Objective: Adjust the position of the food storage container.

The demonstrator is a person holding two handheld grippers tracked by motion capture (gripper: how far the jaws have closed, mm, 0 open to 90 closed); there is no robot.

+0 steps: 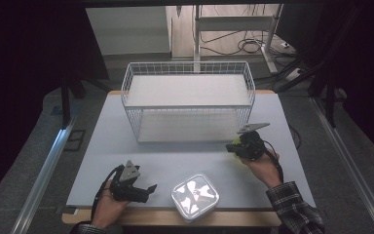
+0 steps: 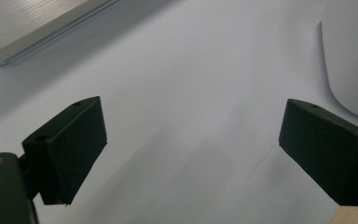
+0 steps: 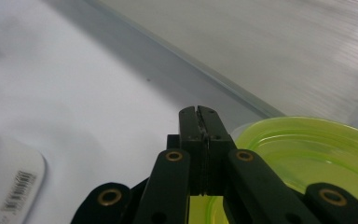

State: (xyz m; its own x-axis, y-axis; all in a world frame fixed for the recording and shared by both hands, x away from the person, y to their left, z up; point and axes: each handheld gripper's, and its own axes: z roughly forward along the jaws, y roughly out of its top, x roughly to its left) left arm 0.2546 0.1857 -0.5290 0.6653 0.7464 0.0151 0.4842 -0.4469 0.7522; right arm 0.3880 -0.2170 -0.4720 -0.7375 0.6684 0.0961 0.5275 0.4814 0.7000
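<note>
1. A white wire basket [image 1: 187, 100] with a flat pale shelf stands at the far half of the table [image 1: 102, 146], broad and rectangular, its thin wires forming a fine grid. Its lower front edge lies right ahead of the right gripper [image 1: 238, 144] and shows in the right gripper view as a pale strip with a thin metal rim.
2. A white box [image 1: 195, 196] with rounded corners and a glossy lid that throws back the light sits at the near edge of the table, between the two hands. In the right gripper view its corner carries a barcode label [image 3: 16, 186].
3. The table top is smooth, matt and pale grey, with a wooden edge along its front.
4. The yellow-green bowl [image 3: 307, 154] is translucent plastic, round, with a raised rim; it rests near the basket's front right corner.
5. The right gripper holds its black jaws pressed together with a thin part of the bowl's rim apparently between them, though the pinched spot is hard to make out. The bowl spreads out to the right of and below the jaws in that gripper's own view.
6. The left gripper [image 1: 143, 187] lies low over the table at the near left, its flat black pads [image 2: 74, 149] standing wide apart over bare table, with the white box's curved edge just past one pad. The bowl is well apart from it, across the table.
</note>
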